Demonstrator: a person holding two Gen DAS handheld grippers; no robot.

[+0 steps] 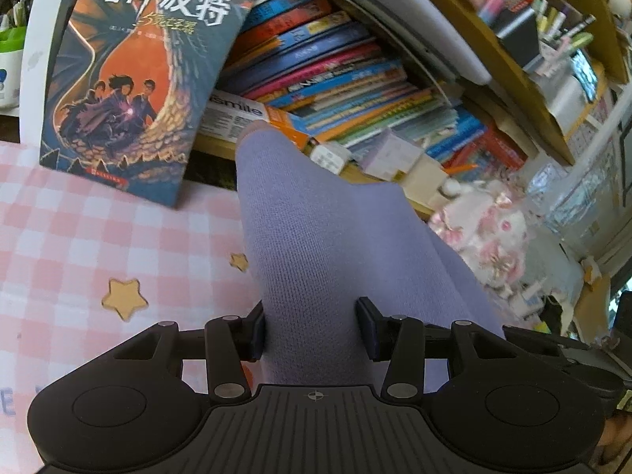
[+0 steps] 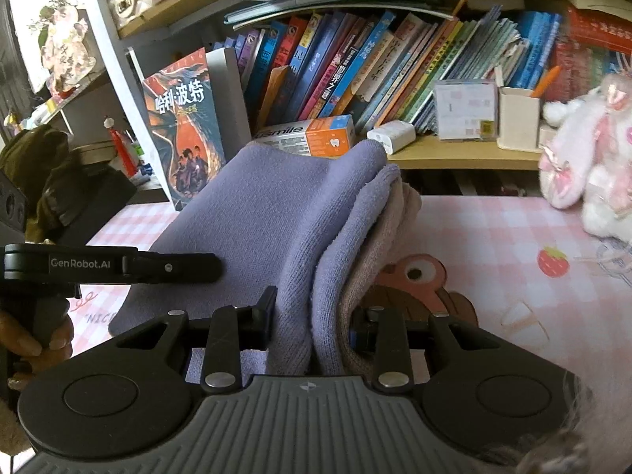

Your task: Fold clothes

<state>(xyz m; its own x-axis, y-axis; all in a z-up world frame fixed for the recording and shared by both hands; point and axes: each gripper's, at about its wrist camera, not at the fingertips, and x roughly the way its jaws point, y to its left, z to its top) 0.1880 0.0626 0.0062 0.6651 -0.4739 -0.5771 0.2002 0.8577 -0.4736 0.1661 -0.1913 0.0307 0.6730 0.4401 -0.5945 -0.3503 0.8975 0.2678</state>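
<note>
The lavender knitted garment (image 2: pixel 276 213), thick and soft, hangs doubled between my two grips, lifted off the pink-and-white checked counter (image 2: pixel 493 229) in front of the wooden bookshelf (image 2: pixel 454 158). My right hand-held gripper (image 2: pixel 312 320) is clamped on its bunched layers, several folds of purple knit with a paler pinkish layer at the right side, jaws narrow around the wad. My left hand-held gripper (image 1: pixel 312 328) has a single broad band of the same knit running up between its jaws; the left pad presses the cloth, while the right one looks to stand a little off it, so I judge the hold there is lighter.

To do this fold well, I should keep both grips level with each other so the edges stay aligned, hold the cloth taut enough that it does not sag, and lay it down flat on the counter, clear of the orange-and-blue dragon-cover paperback (image 1: pixel 130 79) leaning at the back.
</note>
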